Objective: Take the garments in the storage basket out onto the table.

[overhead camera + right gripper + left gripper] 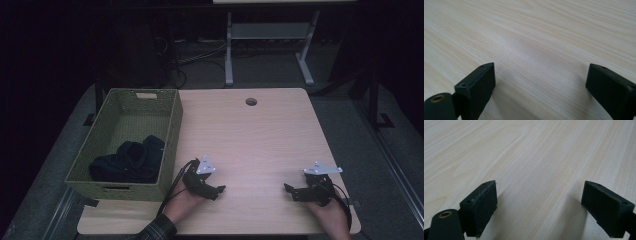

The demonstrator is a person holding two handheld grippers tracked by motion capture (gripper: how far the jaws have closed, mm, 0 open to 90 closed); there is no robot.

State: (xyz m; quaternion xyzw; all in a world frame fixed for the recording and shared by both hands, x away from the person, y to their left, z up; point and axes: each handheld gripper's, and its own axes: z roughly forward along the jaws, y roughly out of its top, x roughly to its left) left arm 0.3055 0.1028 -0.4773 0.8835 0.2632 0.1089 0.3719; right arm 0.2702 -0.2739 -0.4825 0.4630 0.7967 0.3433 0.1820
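Light wood counter (250, 145) fills the centre of the high view, with a round cable hole (251, 101) near its top edge. Green woven basket (170, 135) is seen at the left of the frame, on the counter's left edge. Dark blue cloth (131, 161) is bundled inside the basket, in its lower half. Left tool (216, 190) is held low at bottom centre-left, just right of the basket, jaws spread wide, nothing gripped. Right tool (290, 191) is held at bottom right, well apart from the basket, jaws also wide and empty. In both gripper views bare wood grain is seen between the pads (480, 207).
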